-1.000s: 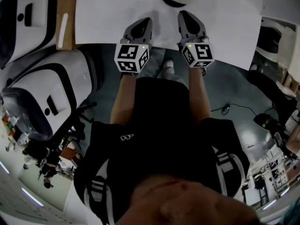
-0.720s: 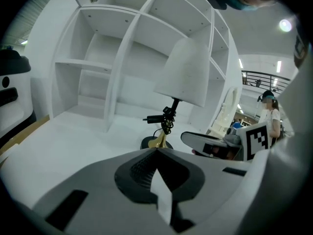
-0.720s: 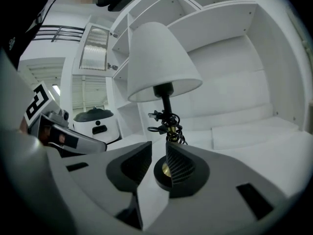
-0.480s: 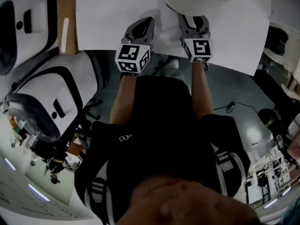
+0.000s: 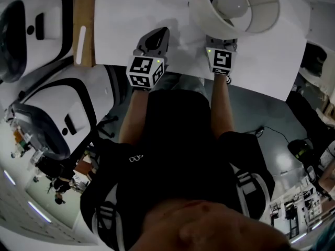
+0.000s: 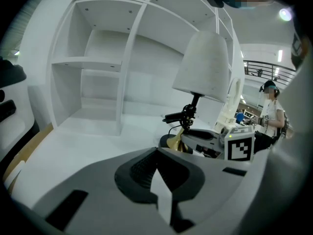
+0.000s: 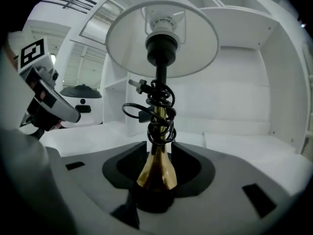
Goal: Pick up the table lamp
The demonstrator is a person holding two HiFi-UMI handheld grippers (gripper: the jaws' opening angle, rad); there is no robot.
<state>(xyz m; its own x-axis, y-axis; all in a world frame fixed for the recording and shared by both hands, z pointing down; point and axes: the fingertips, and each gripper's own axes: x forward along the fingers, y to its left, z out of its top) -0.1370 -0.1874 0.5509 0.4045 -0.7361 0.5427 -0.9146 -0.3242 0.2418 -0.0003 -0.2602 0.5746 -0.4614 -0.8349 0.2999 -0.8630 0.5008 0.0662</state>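
The table lamp point(image 7: 156, 168) stands upright between the jaws of the right gripper point(image 7: 156, 182), which are closed on the flared brass foot of its stem, just above the dark round base; a black cord point(image 7: 159, 104) is coiled round the stem higher up, and the white shade point(image 7: 164, 35) spreads over it with the socket showing underneath; from the head view the shade point(image 5: 246, 9) is seen from above, open end up, covering the tips of the right gripper point(image 5: 220, 46) over the white table point(image 5: 131, 20); whether the base touches the table cannot be told; the left gripper point(image 5: 155, 38) lies just beside it at the table's near edge, jaws together with nothing between them, as its own view shows point(image 6: 161, 180); that view has the lamp point(image 6: 203, 67) to its right, before a white shelf unit point(image 6: 107, 58); a person point(image 6: 271, 114) stands far behind; white-and-black machines point(image 5: 52, 103) sit left of the table.
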